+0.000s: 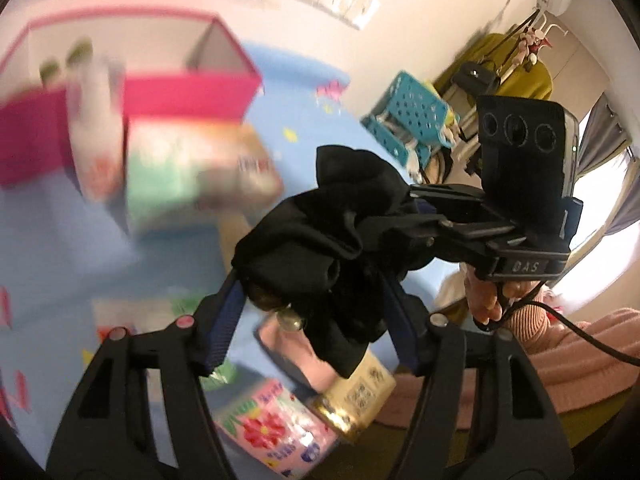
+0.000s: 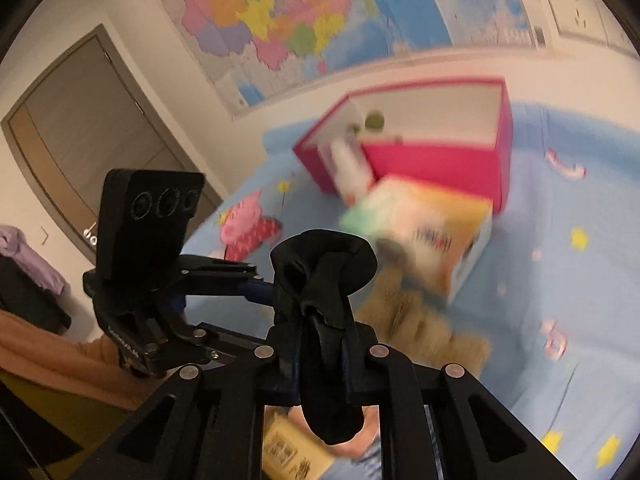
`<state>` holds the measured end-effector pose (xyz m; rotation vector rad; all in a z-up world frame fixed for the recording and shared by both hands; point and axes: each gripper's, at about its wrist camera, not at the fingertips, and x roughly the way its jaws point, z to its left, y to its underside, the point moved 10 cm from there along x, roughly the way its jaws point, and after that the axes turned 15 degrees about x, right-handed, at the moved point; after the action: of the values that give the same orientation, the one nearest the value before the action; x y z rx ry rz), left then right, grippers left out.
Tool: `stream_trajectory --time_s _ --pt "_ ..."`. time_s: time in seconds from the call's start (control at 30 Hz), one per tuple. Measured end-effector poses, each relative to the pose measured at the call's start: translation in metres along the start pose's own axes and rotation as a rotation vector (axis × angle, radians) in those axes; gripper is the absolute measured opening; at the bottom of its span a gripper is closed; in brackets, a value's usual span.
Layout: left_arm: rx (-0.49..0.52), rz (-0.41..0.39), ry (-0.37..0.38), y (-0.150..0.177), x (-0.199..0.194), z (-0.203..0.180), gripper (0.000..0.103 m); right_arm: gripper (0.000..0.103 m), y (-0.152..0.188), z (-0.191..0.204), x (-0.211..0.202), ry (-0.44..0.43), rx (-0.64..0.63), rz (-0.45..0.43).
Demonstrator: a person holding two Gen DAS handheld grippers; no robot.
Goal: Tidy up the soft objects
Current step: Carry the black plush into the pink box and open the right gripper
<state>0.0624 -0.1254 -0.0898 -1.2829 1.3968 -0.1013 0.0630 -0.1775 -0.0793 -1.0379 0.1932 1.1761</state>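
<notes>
Gripping one crumpled black fabric bundle (image 1: 320, 240) from both sides, the left claw (image 1: 316, 320) and right claw (image 2: 324, 364) are each clamped on it, apparently to keep the floppy cloth gathered; it hangs mid-frame above the blue patterned bed cover (image 2: 560, 280); the open pink rectangular box (image 2: 432, 160), upper right in the right wrist view, looks the likely destination.

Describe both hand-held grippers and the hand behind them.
Both are matte black with cut-out linkage arms, silver pivot bolts and blue-padded fingers. The left hand-held gripper shows two pink-tinted bolts. The right hand-held gripper carries a black three-lens camera block, white "DAS" lettering and a black cable. The hand wears a ribbed pink sleeve.
</notes>
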Motion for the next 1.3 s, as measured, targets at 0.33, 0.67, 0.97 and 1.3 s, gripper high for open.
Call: stream_trajectory --time_s 0.33,0.67,0.97,1.3 --pt "0.042 -0.063 -0.129 -0.090 -0.013 0.047 0.068 0.014 -0.103 0.005 0.001 0.029 -0.064 -0.126" --pt "-0.012 -0.024 -0.235 -0.147 0.003 0.113 0.068 0.014 -0.183 -0.025 0.041 0.081 -0.048 -0.142" --pt "-0.111 0.062 -0.290 -0.166 0.033 0.176 0.068 0.014 -0.227 -0.067 0.084 0.174 -0.021 -0.116" --pt "-0.155 0.083 -0.372 -0.157 0.026 0.204 0.068 0.030 -0.239 -0.110 0.121 0.369 -0.011 -0.074"
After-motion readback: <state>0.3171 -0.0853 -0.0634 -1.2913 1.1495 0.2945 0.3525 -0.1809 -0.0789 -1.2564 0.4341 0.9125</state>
